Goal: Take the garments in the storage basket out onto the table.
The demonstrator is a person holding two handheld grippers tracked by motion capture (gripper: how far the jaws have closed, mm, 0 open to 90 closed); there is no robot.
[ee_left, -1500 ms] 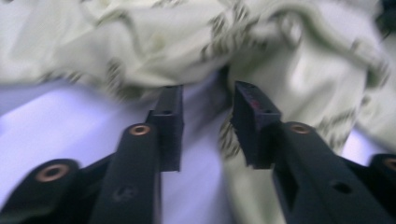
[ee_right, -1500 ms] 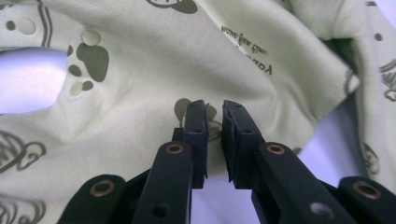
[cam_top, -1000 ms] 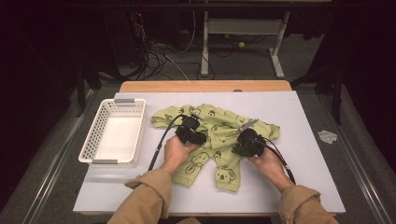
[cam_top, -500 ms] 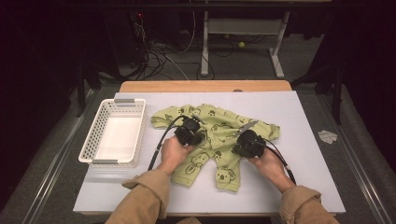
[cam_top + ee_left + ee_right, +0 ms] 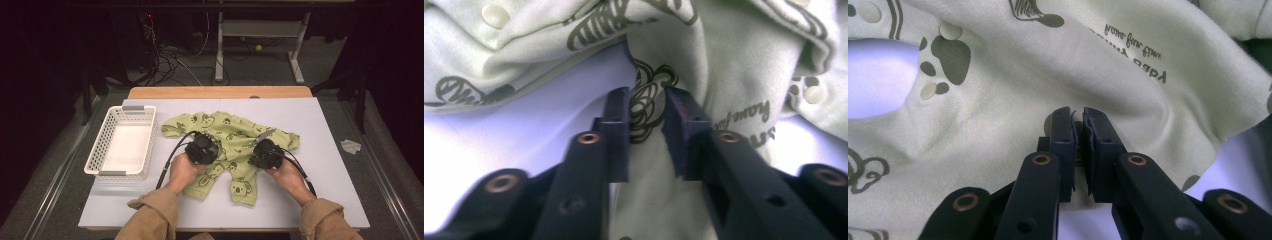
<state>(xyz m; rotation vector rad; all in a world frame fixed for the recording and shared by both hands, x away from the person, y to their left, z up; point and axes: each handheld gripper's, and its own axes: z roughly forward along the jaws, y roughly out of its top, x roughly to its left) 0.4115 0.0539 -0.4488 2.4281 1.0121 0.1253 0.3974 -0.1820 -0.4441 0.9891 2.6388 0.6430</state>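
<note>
1. Left hand-held gripper [image 5: 202, 148], seen from the high view, rests on the left half of a green baby suit [image 5: 227, 150] that lies spread out at the middle of the desk [image 5: 320, 125]. The right hand-held gripper [image 5: 266, 154] rests on the suit's right half, near one sleeve. A white basket [image 5: 121, 141] stands on the left of the desk, apart from the suit. A person's hands in tan sleeves [image 5: 155, 217] hold both tools from the near edge.

2. In the left gripper view, the left hand-held gripper [image 5: 647, 117] has its jaws a little apart, with a raised fold of the baby suit [image 5: 734, 65] standing between them. The jaws have just been opening slightly, and whether the pads press the cloth I cannot tell. Bare desk [image 5: 499, 135] shows on the left, and a snap button [image 5: 495, 15] sits at the far left.

3. In the right gripper view, the right hand-held gripper [image 5: 1078, 125] has its jaws pressed nearly together, pinching a thin ridge of the baby suit [image 5: 1013, 100]. Paw prints [image 5: 950, 57] and lettering mark the cloth beyond.
</note>
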